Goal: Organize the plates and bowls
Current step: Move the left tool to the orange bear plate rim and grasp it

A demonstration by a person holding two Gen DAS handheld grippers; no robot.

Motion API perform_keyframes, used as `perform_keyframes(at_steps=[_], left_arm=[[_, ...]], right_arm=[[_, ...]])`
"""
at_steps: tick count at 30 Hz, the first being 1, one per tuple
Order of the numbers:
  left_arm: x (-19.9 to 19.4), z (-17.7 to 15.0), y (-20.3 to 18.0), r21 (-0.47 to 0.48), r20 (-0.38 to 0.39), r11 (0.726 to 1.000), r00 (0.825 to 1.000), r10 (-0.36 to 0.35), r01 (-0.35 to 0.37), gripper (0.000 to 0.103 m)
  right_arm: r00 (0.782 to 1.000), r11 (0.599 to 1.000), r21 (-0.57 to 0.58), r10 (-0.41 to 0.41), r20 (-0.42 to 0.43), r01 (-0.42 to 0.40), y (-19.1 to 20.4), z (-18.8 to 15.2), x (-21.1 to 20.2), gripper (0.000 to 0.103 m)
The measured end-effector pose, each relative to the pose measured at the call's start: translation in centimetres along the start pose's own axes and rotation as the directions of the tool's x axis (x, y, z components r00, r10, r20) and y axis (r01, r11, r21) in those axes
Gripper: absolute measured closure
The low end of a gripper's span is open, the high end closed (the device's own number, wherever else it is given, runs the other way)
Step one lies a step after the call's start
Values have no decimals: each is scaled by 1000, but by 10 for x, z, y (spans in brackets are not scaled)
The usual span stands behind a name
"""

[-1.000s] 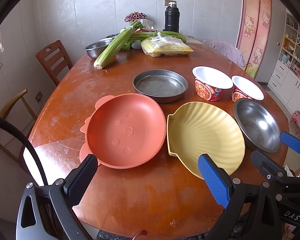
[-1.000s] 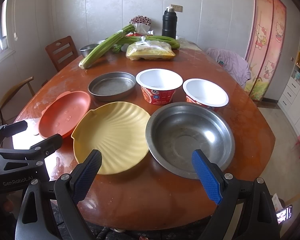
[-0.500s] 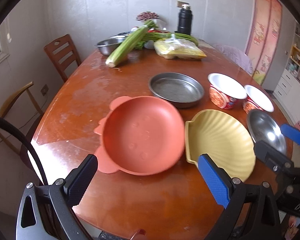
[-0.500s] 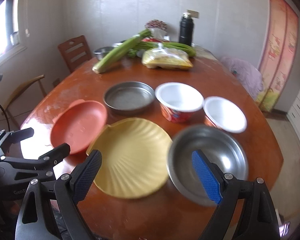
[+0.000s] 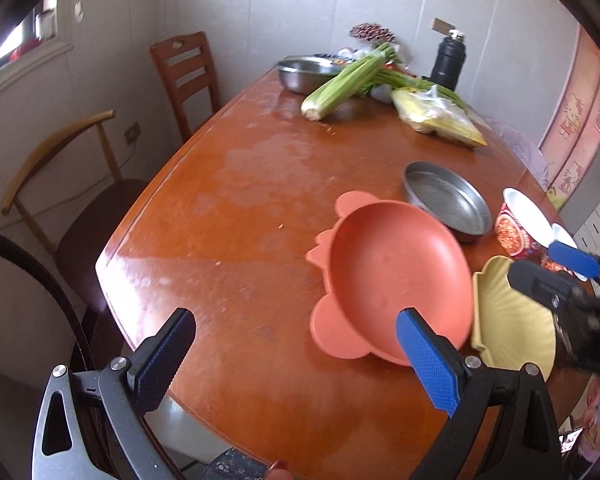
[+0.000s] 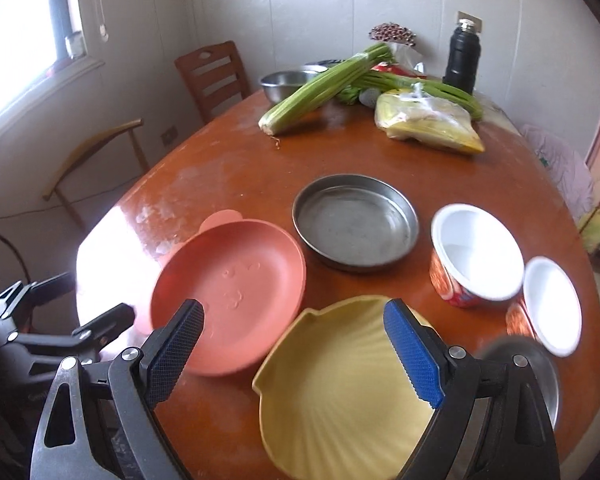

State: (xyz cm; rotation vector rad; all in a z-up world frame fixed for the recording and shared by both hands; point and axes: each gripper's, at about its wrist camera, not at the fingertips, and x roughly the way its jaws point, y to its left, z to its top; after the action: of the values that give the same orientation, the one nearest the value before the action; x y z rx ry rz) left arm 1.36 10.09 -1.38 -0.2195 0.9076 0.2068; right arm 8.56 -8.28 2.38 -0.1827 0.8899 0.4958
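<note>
Both our grippers, left gripper [image 5: 296, 356] and right gripper [image 6: 294, 344], hang released; we should slide jaws squarely onto the yellow plate [image 6: 340, 392] rim beside the orange plate [image 6: 228, 292].

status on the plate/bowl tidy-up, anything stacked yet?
Done: nothing. The orange plate, yellow shell plate, flat steel pan and two white paper bowls lie separately on the table.
In hand: nothing; the left gripper and right gripper are open and empty above the near edge.
Left: all stacking, including the steel bowl at right.
</note>
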Motion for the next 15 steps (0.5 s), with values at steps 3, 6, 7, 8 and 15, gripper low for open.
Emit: perform_keyframes(at_steps=[3,6,7,8,15], left_arm=[[7,-1,7,-23,-31,1000,999,-15,14,2],[13,-1,8,-26,-50,999,998,-22,21,2],[16,-1,7,-26,-58,999,998,-30,29,2],[19,-1,6,-25,-71,999,997,-37,35,2],[35,0,-4,-15,-112,998,992,-63,61,2]], right_arm=[[999,1000,-8,11,-37,-11,1,8,17,11],[998,1000,-18,12,-56,-13,3,13,30,11],[998,1000,-23,6,-65,-7,3,14,33,11],[998,1000,-28,7,-69,-9,3,15,38,11],[993,1000,-14,21,-113,-23,0,22,63,11]])
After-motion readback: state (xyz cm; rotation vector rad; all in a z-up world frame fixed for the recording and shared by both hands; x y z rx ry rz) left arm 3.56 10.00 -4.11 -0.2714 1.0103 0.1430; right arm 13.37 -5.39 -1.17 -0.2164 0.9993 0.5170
